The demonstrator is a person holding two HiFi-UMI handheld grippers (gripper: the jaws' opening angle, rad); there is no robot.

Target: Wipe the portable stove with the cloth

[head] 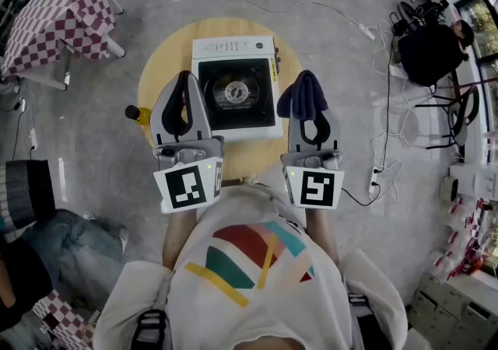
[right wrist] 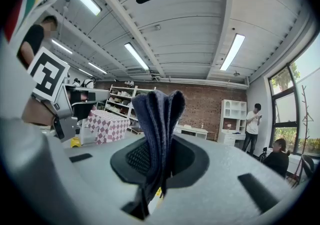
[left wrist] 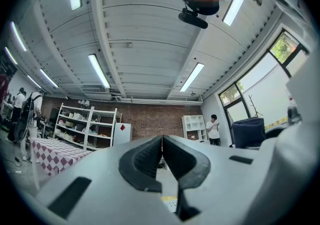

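- The right gripper's (right wrist: 158, 161) jaws are clamped on a dark blue cloth (right wrist: 157, 116). It is folded into thick layers that stand up past the tips, which probably leaves a soft pad free for wiping.
- The left gripper's (left wrist: 162, 141) jaws are pressed together with nothing between them (a spare hand, perhaps to steady things later).
- The portable stove (head: 236, 92), white with a black top and a round burner, sits at the middle of a round wooden table (head: 162, 61).
- A small yellow item (head: 138, 114) sits at the table's left edge, too small to identify.
- In the head view the two grippers flank the stove, left and right, marker cubes close to the person's chest.
- Both gripper views show mainly ceiling lights, so the jaws appear tilted upward, away from the stove.
- The cloth sits by the stove's right edge and seems raised off it, so wiping looks not yet begun.
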